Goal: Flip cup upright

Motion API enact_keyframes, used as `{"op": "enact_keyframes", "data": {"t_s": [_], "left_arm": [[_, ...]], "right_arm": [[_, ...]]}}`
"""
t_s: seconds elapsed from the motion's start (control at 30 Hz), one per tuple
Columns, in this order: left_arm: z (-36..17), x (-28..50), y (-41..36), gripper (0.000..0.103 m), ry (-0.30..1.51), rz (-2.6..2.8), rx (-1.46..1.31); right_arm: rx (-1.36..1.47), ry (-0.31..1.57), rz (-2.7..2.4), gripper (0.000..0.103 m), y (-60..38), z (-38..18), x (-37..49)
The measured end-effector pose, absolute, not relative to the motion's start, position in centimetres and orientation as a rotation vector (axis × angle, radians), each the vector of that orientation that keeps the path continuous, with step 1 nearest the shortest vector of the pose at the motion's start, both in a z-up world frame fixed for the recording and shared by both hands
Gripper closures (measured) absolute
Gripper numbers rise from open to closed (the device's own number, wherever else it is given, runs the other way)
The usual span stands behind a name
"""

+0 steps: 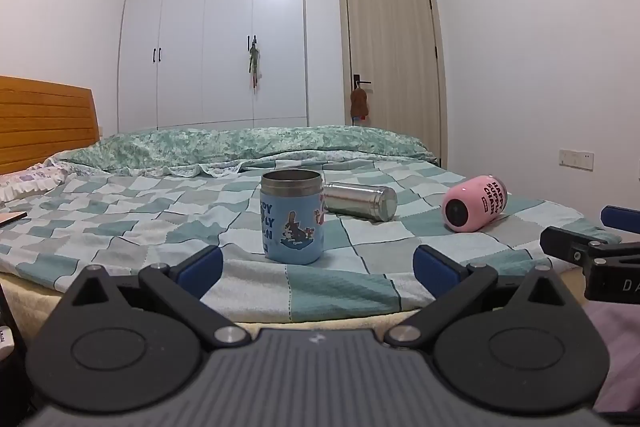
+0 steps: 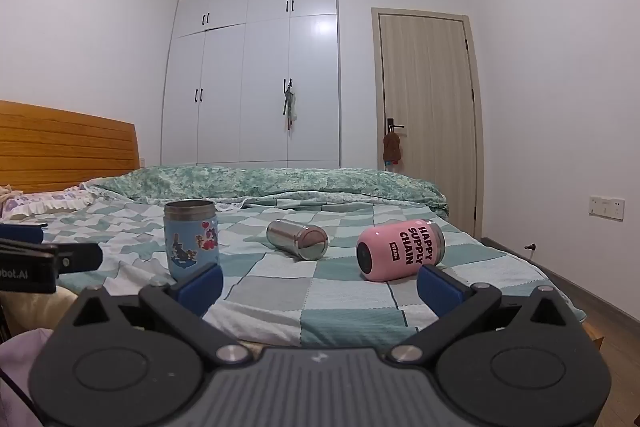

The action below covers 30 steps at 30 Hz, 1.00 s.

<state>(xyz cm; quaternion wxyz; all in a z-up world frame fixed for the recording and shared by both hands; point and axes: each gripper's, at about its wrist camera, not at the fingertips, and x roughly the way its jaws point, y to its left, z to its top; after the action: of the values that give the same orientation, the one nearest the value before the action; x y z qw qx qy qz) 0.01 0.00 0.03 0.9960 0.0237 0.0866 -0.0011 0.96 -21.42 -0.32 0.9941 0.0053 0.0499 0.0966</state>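
— On the checked bedspread (image 2: pixel 280 291), where did the cups lie?

— The blue cup (image 1: pixel 292 217) already stood upright, mouth up. The steel cup (image 2: pixel 298 239) and the pink cup (image 2: pixel 400 251) lay on their sides, well apart from both tools.

— Which way did the pink one point?

— Its long axis ran up and to the right, dark base toward the right gripper (image 2: pixel 320 285), rim away. It sat ahead and slightly right of that tool, nearer to it than to the left gripper (image 1: pixel 318 265).

— And the jaws?

— Both spread wide, holding nothing. I judged the right hand better placed, needing to close across the pink body and swing the rim upward.
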Motion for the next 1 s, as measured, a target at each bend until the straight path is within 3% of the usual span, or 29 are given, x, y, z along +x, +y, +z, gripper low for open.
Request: {"op": "enact_keyframes", "data": {"t_s": [1.0], "left_arm": [[-0.02, 0.05, -0.14, 0.000, 0.169, -0.009, 0.048]], "right_arm": [[0.008, 0.098, 0.193, 0.000, -21.43, -0.33, 1.06]]}}
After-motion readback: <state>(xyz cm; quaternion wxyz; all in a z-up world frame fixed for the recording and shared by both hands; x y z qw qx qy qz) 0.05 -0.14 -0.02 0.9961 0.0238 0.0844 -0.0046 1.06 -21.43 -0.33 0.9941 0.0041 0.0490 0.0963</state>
